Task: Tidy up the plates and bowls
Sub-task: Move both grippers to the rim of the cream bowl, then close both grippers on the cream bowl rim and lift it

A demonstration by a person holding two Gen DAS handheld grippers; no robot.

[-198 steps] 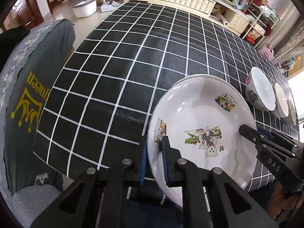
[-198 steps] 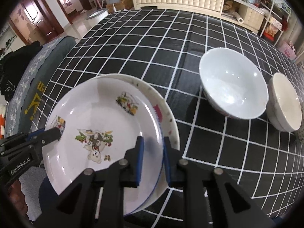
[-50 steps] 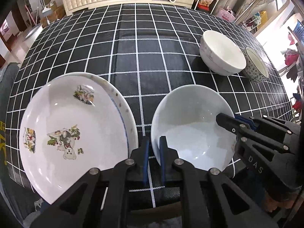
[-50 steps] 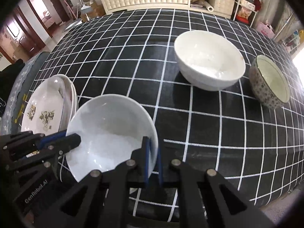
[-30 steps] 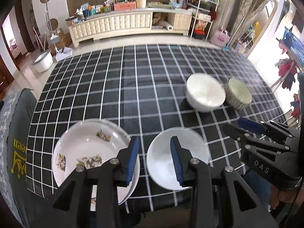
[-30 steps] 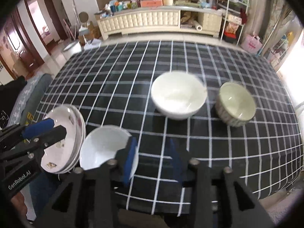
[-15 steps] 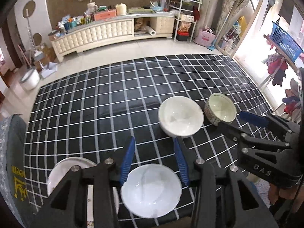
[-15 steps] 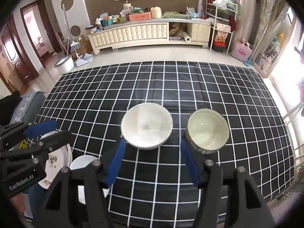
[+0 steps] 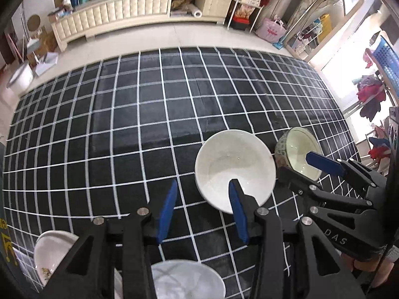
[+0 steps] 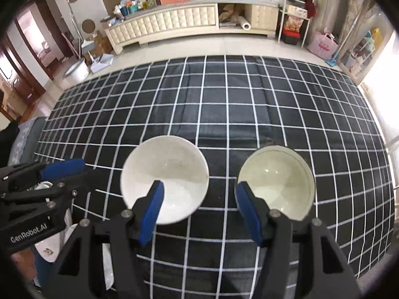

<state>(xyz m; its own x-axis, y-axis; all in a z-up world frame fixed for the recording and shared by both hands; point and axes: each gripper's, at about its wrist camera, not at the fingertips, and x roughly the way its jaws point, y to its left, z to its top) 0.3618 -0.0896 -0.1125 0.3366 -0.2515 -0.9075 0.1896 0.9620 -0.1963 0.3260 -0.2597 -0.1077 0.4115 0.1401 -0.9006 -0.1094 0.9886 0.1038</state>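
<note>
Showing only leftward: near bowl (image 9: pixel 184 280)

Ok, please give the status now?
Both hand-held grippers, left and right, open, empty. White bowl and patterned bowl apart on tablecloth. Path clear.

Black tablecloth (image 10: pixel 224 114) with white grid lines covers table. Behind it, pale tiled floor (image 10: pixel 189 47). Long cream tufted cabinet (image 10: pixel 162 22) along far wall, top crowded with boxes and bottles, paper roll (image 10: pixel 243 26) in open shelf. Pink bag (image 10: pixel 323 43) on floor at right. White basin (image 10: pixel 74 71) on floor at left. Grey cushion (image 10: pixel 23 139) at table's left edge
</note>
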